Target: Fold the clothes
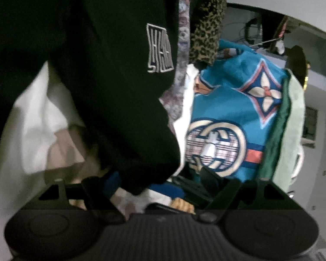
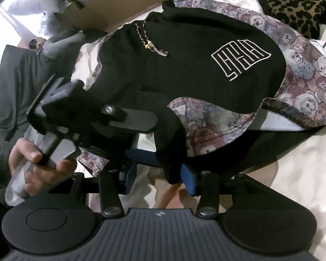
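We saw a black garment (image 2: pixel 184 69) with a white outlined logo (image 2: pixel 241 58) and a beaded drawstring (image 2: pixel 148 44) lying spread over a bear-print cloth (image 2: pixel 304 82), which itself lay on white bedding (image 2: pixel 304 174). A leopard-print piece (image 2: pixel 297 0) sat at the far edge beside them.

In the right wrist view, the right hand-held gripper (image 2: pixel 160 177) stood about half open, its blue pads (image 2: pixel 190 180) apart. A lower corner of the black garment hung down between them, close against the right pad; we could not tell whether that pad touched it, and the pads did not pinch it.

The left hand-held gripper (image 2: pixel 91 117) showed in the same view, held by a hand (image 2: pixel 35 167) in a dark sleeve (image 2: pixel 2 152). It lay low at the garment's left edge. In the left wrist view its fingers (image 1: pixel 226 193) stood wide apart, with the black garment (image 1: pixel 97 76) filling the space just ahead and a fold of it drooping down between them. We saw no pad pressing on the fabric there, though that view was dark and blurred.

Also in the left wrist view, a teal blanket (image 1: pixel 232 95) with printed emblems lay to the right of the garment, with a green cloth (image 1: pixel 278 134) along its far side.
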`<action>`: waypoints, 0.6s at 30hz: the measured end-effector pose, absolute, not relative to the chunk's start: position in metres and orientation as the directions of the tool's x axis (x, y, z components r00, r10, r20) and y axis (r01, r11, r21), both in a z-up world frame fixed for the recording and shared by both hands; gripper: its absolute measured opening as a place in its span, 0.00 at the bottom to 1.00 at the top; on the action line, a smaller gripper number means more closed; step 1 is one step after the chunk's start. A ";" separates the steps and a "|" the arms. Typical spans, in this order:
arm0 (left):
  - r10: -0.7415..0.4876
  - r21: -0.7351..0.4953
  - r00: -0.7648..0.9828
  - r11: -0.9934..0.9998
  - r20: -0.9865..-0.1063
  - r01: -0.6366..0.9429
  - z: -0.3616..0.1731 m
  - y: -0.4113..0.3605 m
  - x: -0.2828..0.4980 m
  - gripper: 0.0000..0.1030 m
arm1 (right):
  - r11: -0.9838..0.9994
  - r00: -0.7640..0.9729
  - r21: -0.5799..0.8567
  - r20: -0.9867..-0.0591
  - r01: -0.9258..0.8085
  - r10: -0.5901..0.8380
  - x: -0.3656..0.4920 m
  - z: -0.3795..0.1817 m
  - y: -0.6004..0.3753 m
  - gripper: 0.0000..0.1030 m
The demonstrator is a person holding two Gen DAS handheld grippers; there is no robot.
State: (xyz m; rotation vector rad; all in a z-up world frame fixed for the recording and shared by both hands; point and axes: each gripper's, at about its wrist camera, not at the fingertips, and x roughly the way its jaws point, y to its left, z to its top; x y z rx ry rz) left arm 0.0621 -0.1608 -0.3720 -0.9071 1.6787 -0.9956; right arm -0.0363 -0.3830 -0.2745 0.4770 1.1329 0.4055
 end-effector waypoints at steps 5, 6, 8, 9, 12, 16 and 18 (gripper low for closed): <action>-0.916 -0.927 -0.294 0.333 -0.274 -0.173 -0.372 -0.166 0.060 0.77 | 0.849 0.402 0.525 -0.765 -0.065 0.504 -0.038 -0.273 -0.378 0.50; -0.916 -0.928 -0.301 0.329 -0.267 -0.177 -0.372 -0.167 0.059 0.77 | 0.846 0.408 0.531 -0.761 -0.057 0.505 -0.037 -0.273 -0.379 0.50; -0.915 -0.929 -0.312 0.322 -0.256 -0.183 -0.371 -0.170 0.057 0.77 | 0.843 0.421 0.537 -0.755 -0.042 0.502 -0.036 -0.272 -0.383 0.50; -0.915 -0.929 -0.313 0.321 -0.254 -0.186 -0.371 -0.170 0.055 0.77 | 0.845 0.429 0.534 -0.755 -0.038 0.496 -0.035 -0.271 -0.385 0.50; -0.921 -0.926 -0.311 0.308 -0.234 -0.218 -0.371 -0.169 0.050 0.77 | 0.856 0.452 0.517 -0.758 -0.025 0.470 -0.034 -0.269 -0.389 0.50; -0.931 -0.926 -0.294 0.291 -0.216 -0.241 -0.368 -0.165 0.050 0.77 | 0.869 0.463 0.495 -0.769 -0.006 0.441 -0.032 -0.269 -0.386 0.50; -0.933 -0.927 -0.288 0.288 -0.216 -0.239 -0.365 -0.165 0.051 0.77 | 0.878 0.462 0.479 -0.773 -0.023 0.434 -0.031 -0.269 -0.380 0.50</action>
